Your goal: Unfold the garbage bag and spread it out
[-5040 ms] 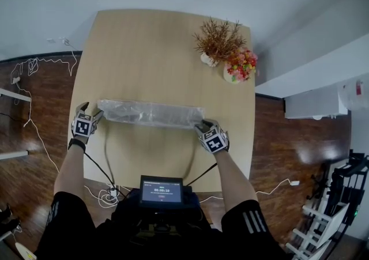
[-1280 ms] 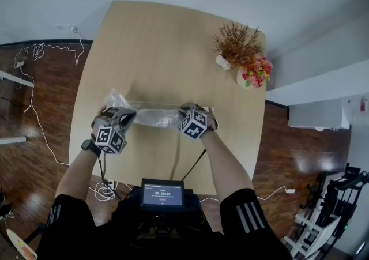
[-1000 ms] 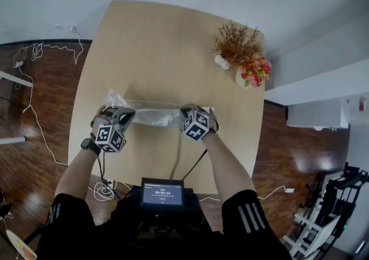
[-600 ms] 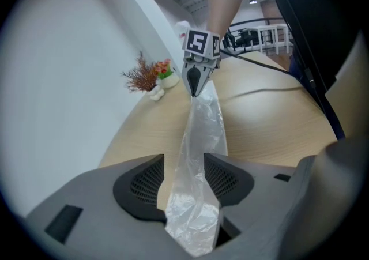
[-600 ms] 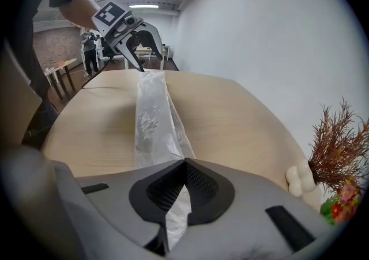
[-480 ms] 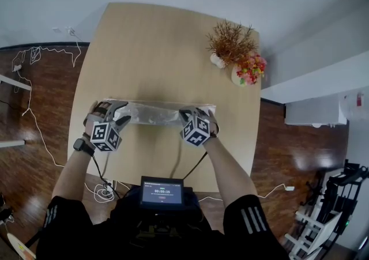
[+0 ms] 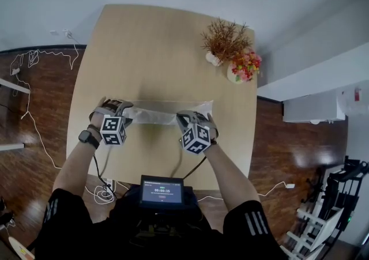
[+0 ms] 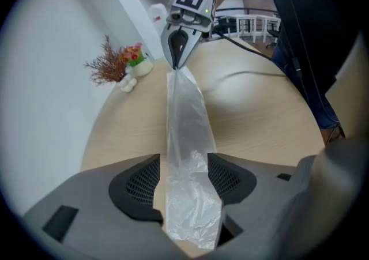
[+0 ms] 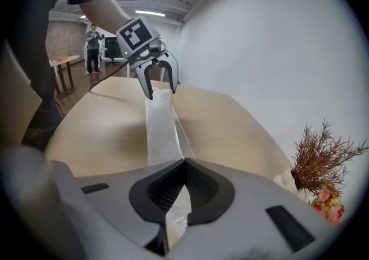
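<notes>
Clear garbage bag (image 7: pixel 164 116) | gripper views only: right gripper (image 9: pixel 184 166) clamps it, left gripper (image 8: pixel 183 164) just opening around it

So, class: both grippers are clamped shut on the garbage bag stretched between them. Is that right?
No. Only the right gripper is clamped shut on the garbage bag. The left gripper view shows the left gripper with jaws apart, just opened, the bag loose between them.
</notes>
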A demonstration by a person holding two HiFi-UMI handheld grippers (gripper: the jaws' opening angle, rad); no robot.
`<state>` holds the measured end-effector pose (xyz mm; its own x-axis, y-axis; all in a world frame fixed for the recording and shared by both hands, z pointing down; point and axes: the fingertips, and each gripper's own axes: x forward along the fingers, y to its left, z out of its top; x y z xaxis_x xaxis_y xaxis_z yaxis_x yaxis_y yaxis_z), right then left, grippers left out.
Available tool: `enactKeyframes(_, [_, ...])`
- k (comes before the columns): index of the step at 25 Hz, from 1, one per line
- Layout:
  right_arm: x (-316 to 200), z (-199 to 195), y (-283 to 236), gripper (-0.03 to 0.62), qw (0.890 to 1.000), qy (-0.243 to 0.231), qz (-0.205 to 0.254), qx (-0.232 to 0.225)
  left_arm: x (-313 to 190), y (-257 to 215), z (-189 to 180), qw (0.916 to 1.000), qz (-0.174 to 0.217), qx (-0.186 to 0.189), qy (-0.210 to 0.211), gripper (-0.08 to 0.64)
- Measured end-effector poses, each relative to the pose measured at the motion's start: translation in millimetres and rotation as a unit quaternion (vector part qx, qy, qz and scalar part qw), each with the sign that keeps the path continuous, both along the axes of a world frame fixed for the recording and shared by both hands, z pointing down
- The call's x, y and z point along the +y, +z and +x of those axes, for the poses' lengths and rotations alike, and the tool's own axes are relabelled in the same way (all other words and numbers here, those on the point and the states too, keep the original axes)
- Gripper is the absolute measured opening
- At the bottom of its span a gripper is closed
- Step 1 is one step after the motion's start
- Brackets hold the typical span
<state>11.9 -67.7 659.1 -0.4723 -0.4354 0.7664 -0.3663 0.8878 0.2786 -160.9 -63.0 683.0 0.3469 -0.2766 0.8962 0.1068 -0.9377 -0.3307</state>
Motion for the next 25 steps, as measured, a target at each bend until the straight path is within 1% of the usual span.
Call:
enactKeyframes(3, [10.6, 2.8, -6.1, 0.018, 1.0, -0.001, 0.01, -0.004, 5.0, 5.1, -4.4, 0.9999, -0.001, -0.016, -0.001, 0.26])
enactKeyframes(4, [14.4, 4.2, -6.2, 0.018, 1.0, -0.001, 0.011, -0.005, 6.3, 6.0, -5.1, 0.9999, -0.001, -0.017, -0.003, 0.237])
enactKeyframes(6, [21.7, 6.8, -4.7, 0.018, 1.0, 0.0, 0.012, -0.007, 10.1, 5.9, -5.4, 0.9998, -0.007, -0.016, -0.007, 0.176])
enactKeyframes(8, [28.5, 9.1, -1.5, 0.018, 1.0, 0.003, 0.01, -0.01, 14.2, 6.2, -4.2, 0.9998, -0.012, -0.013, -0.008, 0.06])
enactKeyframes(9, [31.3, 10.6, 0.5, 0.02, 1.0, 0.006, 0.008, -0.011, 16.4, 7.6, -3.3, 0.9998, -0.014, -0.012, -0.006, 0.022])
enactKeyframes(10, [33.8, 12.5, 2.4, 0.02, 1.0, 0.008, 0.006, -0.01, 19.3, 9.0, -2.5, 0.9998, -0.017, -0.011, -0.004, 0.001])
enactKeyframes(13, [40.0, 18.5, 5.3, 0.02, 1.0, 0.017, 0.006, -0.01, 30.2, 7.3, 0.8, 0.9997, -0.023, -0.006, 0.0, 0.0])
enactKeyframes(20, [45.1, 28.7, -11.5, 0.021, 0.999, 0.036, 0.022, -0.027, 47.5, -8.4, 7.2, 0.9996, 0.018, -0.002, 0.024, 0.0])
enactKeyframes(23, [53.3, 34.3, -16.7, 0.021, 0.997, 0.059, 0.018, -0.039, 59.1, -14.0, 17.4, 0.9992, 0.025, 0.015, 0.025, 0.0])
enactKeyframes(25, [61.7, 36.9, -15.8, 0.021, 0.996, 0.074, 0.014, -0.044, 70.4, -12.3, 21.6, 0.9991, 0.02, 0.018, 0.032, 0.0])
